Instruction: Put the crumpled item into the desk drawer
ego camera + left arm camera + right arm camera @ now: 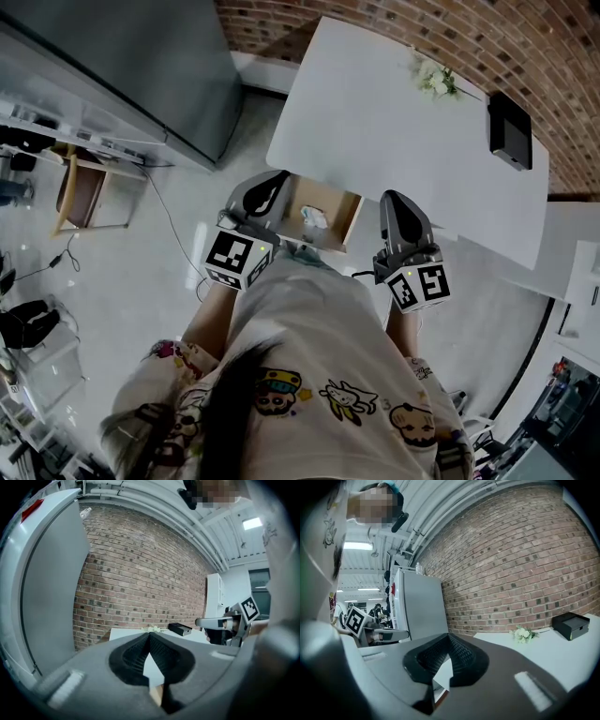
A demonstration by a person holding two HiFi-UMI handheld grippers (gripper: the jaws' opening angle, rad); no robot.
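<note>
An industrial-style office or lab: a bare brick wall [450, 28] at twelve o'clock behind a white desk [394, 122], a tall grey cabinet [141, 66] at ten o'clock, exposed ceiling pipes [154, 503], strip lights [358, 545], a loose cable [173, 225] on the pale floor

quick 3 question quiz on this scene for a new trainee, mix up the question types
1. Fill the gap: the jaws of the left gripper and the right gripper are both ____, with nothing between them.
2. True or false: the desk drawer is open.
3. Where is the crumpled item?
A. in the left gripper
B. inside the desk drawer
C. in the right gripper

Key: 1 shut; 2 true; 3 B
</note>
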